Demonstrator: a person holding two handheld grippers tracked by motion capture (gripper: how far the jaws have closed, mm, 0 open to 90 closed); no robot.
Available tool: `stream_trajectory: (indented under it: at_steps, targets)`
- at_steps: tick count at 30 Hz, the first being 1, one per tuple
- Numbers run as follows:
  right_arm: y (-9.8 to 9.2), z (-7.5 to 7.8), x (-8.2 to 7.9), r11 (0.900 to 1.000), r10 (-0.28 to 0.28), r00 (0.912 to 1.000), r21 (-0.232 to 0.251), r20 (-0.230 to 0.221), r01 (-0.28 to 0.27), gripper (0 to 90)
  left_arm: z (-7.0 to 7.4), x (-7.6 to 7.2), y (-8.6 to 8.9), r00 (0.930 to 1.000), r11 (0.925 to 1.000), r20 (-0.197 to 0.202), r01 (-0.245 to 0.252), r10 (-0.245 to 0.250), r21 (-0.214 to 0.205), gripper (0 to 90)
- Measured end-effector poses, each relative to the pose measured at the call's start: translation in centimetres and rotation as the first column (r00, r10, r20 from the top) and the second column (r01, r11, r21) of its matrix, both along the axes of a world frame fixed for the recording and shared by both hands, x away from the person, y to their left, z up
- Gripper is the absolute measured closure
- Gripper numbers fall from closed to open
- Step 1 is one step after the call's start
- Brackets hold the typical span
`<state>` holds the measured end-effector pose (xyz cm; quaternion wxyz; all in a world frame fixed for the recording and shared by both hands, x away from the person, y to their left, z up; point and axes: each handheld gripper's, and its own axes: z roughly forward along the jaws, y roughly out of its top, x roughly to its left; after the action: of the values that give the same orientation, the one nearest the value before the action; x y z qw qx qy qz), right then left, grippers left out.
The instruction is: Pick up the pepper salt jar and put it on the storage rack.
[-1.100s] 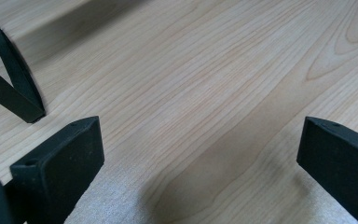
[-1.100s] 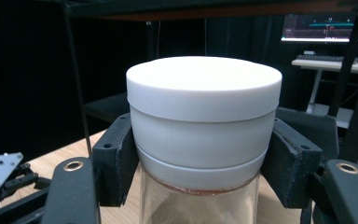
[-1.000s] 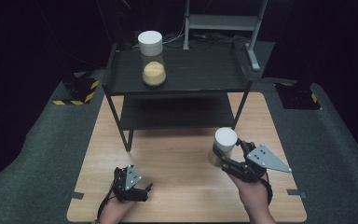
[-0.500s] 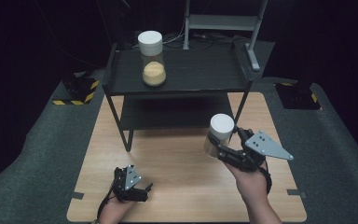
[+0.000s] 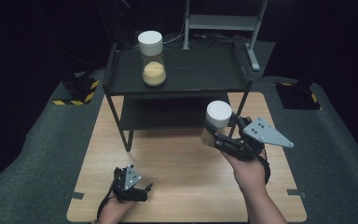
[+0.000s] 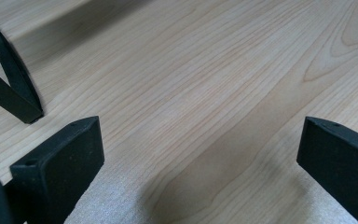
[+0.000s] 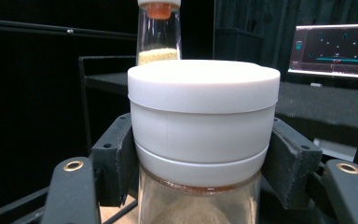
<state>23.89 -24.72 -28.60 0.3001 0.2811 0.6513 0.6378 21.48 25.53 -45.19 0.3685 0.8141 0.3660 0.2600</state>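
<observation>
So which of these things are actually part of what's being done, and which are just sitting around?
Part of the job:
- white-lidded jar, clamped in the right gripper
- black shelf
- second jar, standing on its top

Just lying about:
- left gripper, open, resting low over the wooden table
- monitor

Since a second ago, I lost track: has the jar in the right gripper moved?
Yes. The jar, clamped in the right gripper, has risen and shifted left: it was below the black shelf unit's lower shelf edge, and its lid now overlaps that shelf.
</observation>
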Motion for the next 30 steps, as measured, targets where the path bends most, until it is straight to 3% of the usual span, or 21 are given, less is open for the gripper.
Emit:
stream_trajectory:
  at_steps: [13, 30]
  targets:
    - [1.0, 2.6, 0.9, 1.0000, 0.004, 0.9996, 0.004, 0.029, -0.004, 34.3, 0.0, 0.0, 0.2, 1.0000, 1.0000, -0.003, 0.000, 0.000, -0.008, 0.9]
    - [2.8, 5.7, 2.5, 0.9987, -0.043, 0.9971, 0.029, 0.062, 0.041, 34.2, 0.0, 0.1, 0.3, 1.0000, 0.9999, -0.006, 0.006, -0.006, -0.012, 0.9]
